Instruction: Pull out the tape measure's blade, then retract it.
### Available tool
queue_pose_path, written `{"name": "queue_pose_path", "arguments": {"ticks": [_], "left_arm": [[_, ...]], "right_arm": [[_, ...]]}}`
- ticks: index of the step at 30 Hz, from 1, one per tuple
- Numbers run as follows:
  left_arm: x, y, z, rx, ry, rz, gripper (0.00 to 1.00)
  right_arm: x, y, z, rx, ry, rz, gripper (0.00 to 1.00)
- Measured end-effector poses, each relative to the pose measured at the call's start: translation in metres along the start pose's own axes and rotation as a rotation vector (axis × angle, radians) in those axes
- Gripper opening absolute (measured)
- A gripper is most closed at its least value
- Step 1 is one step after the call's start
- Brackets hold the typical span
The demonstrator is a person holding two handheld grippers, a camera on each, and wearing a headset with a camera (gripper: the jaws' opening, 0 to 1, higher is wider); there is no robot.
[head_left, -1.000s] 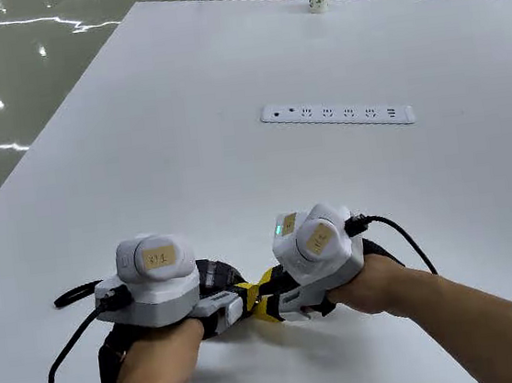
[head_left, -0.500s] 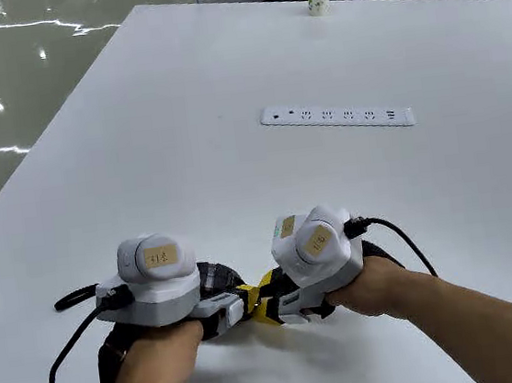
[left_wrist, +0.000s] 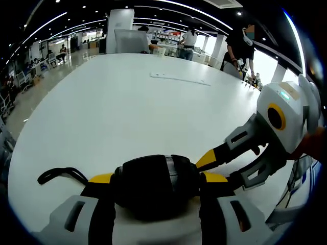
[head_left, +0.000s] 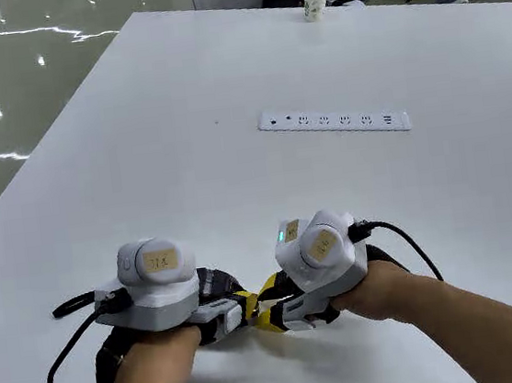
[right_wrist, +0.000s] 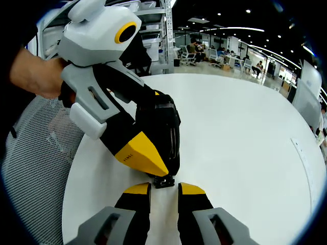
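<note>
1. In the head view my hands and the gripper housings cover most of the tape [left_wrist: 156,186]. There I can make out just a sliver of black and yellow between the two grippers.
2. The left gripper [left_wrist: 157,178] is clamped on the tape's black body, one jaw on each side. The body rests low on the table [head_left: 188,162].
3. The right gripper [right_wrist: 164,190] has its jaws narrow, with a thin strip of table showing between them. The tape's small black tab [right_wrist: 164,180] sits right at its tips. I cannot tell whether the tips pinch it or merely touch it.
4. My left hand [head_left: 160,360] and right hand [head_left: 373,284] hold the grippers low and angled inward, tips nearly meeting. The right gripper points at the side of the left one.
5. The left gripper view shows the right gripper's yellow tips just beside the body, but the tab is hidden there.
6. The head view alone shows a power strip [head_left: 334,120] well ahead of both grippers, and a cup [head_left: 314,2] at the far edge.
</note>
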State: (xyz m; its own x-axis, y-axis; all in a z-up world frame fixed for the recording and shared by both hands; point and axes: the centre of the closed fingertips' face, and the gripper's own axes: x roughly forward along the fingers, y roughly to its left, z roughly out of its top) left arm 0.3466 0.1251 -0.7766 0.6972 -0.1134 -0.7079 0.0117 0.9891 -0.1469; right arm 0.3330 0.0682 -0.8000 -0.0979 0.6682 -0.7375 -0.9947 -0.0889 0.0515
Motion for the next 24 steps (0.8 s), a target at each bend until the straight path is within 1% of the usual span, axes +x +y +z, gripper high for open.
{"name": "queue_pose_path", "arguments": {"ticks": [5, 9, 11, 18, 21, 24], "left_arm": [[-0.002, 0.001, -0.001, 0.012, 0.005, 0.000, 0.63], [-0.003, 0.001, -0.005, 0.032, 0.018, -0.006, 0.64], [-0.004, 0.001, -0.006, 0.031, 0.022, -0.011, 0.65], [-0.006, -0.003, -0.007, 0.039, 0.018, -0.039, 0.68], [-0.007, -0.004, -0.008, 0.054, 0.019, -0.045, 0.69], [-0.008, -0.006, -0.007, 0.069, 0.009, -0.056, 0.71]], "right_arm": [[-0.004, 0.001, -0.002, 0.005, -0.003, -0.004, 0.19], [-0.007, 0.003, -0.003, 0.007, -0.008, -0.007, 0.20], [-0.009, 0.003, -0.005, 0.009, -0.008, -0.010, 0.21], [-0.018, 0.004, -0.015, 0.019, -0.007, -0.022, 0.23], [-0.022, 0.004, -0.020, 0.025, -0.003, -0.031, 0.24], [-0.026, 0.004, -0.024, 0.038, -0.003, -0.037, 0.25]]}}
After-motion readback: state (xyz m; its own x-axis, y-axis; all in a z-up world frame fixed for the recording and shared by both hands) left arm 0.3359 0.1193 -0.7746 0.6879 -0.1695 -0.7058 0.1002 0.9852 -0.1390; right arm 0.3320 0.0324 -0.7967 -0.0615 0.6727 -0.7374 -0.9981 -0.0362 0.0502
